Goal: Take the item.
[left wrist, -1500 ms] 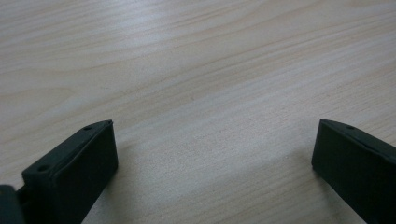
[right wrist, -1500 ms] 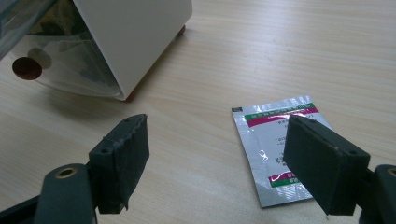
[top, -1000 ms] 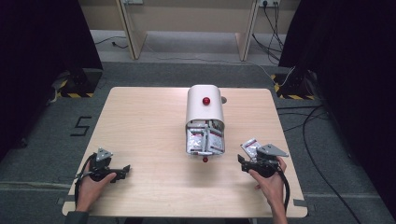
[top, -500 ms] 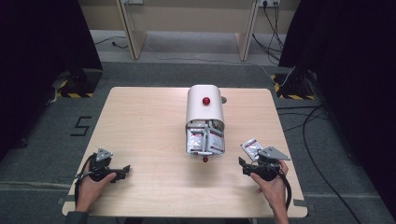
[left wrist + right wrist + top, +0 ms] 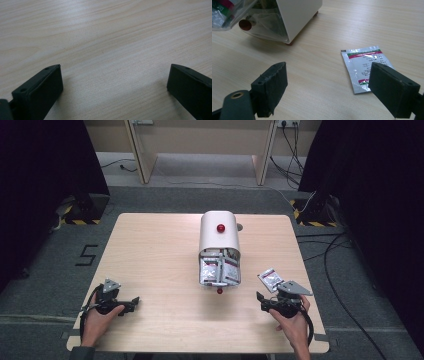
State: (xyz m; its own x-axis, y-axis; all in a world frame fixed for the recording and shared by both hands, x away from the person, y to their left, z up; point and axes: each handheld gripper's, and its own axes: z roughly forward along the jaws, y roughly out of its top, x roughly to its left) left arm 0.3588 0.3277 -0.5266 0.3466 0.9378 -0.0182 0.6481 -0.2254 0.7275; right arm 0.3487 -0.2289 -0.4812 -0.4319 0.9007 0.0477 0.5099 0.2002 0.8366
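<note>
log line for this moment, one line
left gripper: open, on table | right gripper: open, beside sachet | dispenser: drawer open, sachets inside

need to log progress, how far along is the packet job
Early on. Done: the box's drawer is open, full of packets. In hand: nothing; the right gripper is open beside one loose packet on the table. The left gripper rests open. Left: grasp and move it.

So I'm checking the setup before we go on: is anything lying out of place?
One silver sachet lies loose on the table, apart from the white box whose open drawer holds the others. It lies just ahead of the right hand-held gripper.
</note>
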